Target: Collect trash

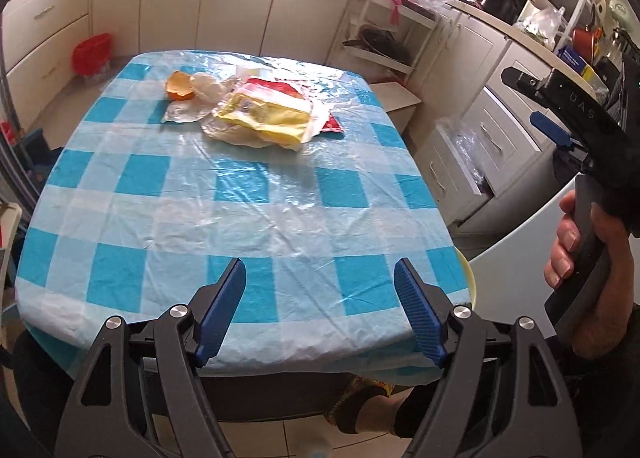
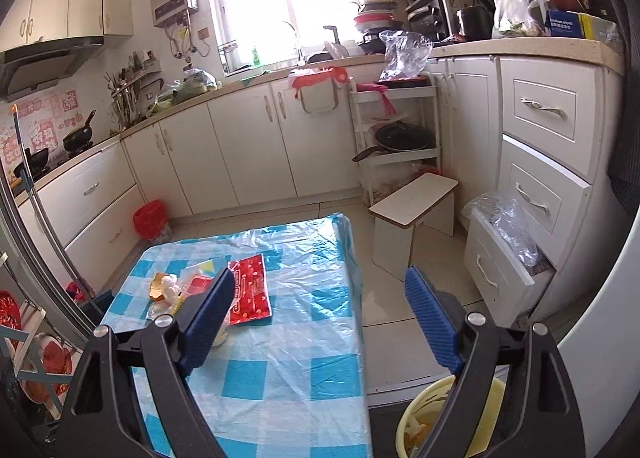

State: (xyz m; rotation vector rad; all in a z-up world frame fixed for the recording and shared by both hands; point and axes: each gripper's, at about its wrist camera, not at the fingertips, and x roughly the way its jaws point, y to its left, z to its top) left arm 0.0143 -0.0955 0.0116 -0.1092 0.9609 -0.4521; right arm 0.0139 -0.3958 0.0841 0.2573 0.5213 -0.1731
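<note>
Both my left fingers (image 1: 320, 310) and right fingers (image 2: 320, 322) spread empty, I should reach the yellow wrapper (image 1: 266, 117) low across the table (image 1: 240, 217).

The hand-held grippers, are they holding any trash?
No. The left hand-held gripper and right hand-held gripper are both open and empty; the wrappers lie untouched on the table.

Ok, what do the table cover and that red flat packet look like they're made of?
Table cover: thin plastic film, glossy; it wrinkles finely and throws white glare off the blue checks. Red packet: probably foil or metallised plastic, shiny with a printed pattern; it lies flat and catches bright highlights, but the material isn't certain.
</note>
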